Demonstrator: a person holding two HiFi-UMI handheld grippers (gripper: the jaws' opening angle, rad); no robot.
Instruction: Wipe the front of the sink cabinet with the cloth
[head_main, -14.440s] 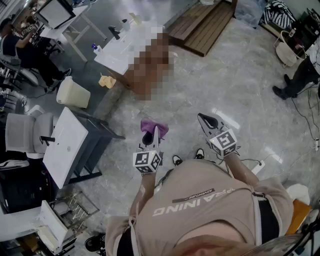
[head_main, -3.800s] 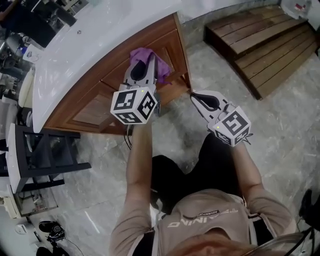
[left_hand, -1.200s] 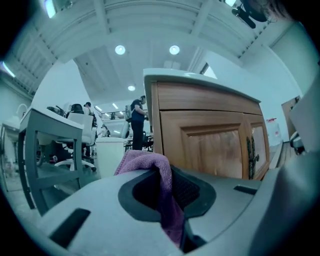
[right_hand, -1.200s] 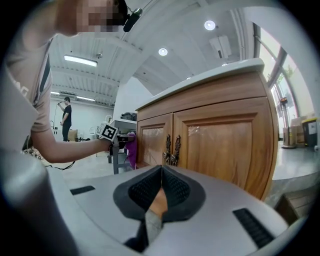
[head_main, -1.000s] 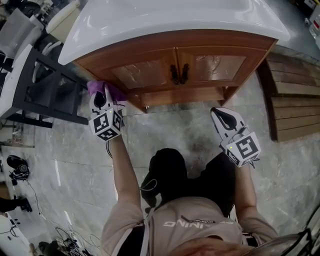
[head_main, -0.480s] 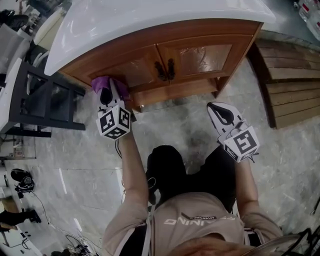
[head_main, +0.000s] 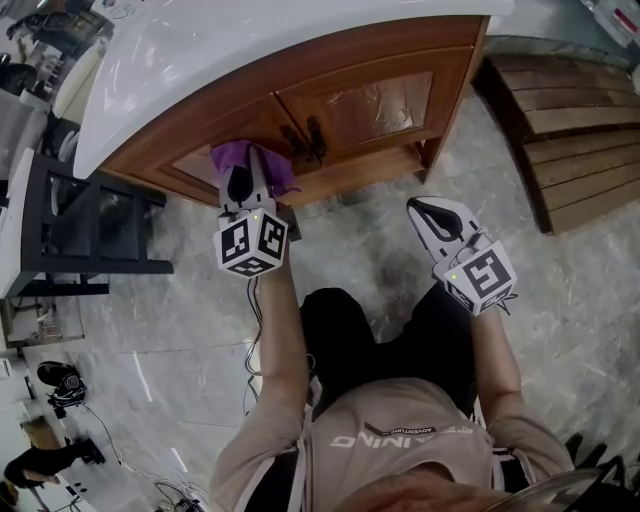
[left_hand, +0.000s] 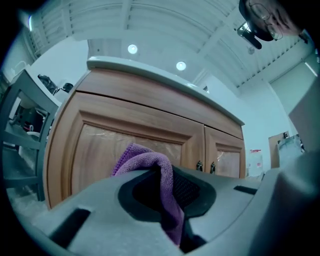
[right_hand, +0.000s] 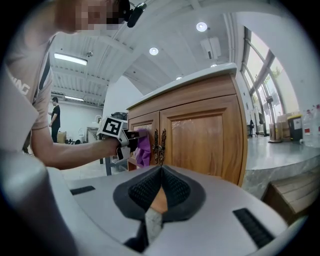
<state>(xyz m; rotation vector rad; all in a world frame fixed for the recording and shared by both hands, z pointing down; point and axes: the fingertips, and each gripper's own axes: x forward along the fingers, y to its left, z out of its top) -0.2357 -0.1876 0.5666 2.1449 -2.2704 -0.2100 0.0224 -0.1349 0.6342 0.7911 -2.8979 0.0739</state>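
The left hand-held gripper (head_main: 241, 183) is clamped on the purple cloth (head_main: 252, 160), which bunches over its jaws and hangs down between them in the left gripper view (left_hand: 156, 172). From the head view the cloth lies against the left door (head_main: 192, 163) of the wooden sink cabinet (head_main: 440, 45), low on the panel and just left of the paired door handles (head_main: 304, 141). The right gripper view shows the same: the cloth beside the handles (right_hand: 159, 144), seemingly touching the wood.

The right hand-held gripper (head_main: 424, 211) hangs well clear of the cabinet, over the floor in front of the right door (head_main: 380, 98), with its jaws closed together on nothing.

The cabinet front runs long from side to side beneath the white basin top (head_main: 200, 55), so the wiping stroke probably follows that axis. The right door lies to the cloth's right, past the handles, which stand proud of the surface and could snag the loose fold. The right hand-held gripper is nearer that door, but the left one carries the cloth, so that arm would have to reach across.
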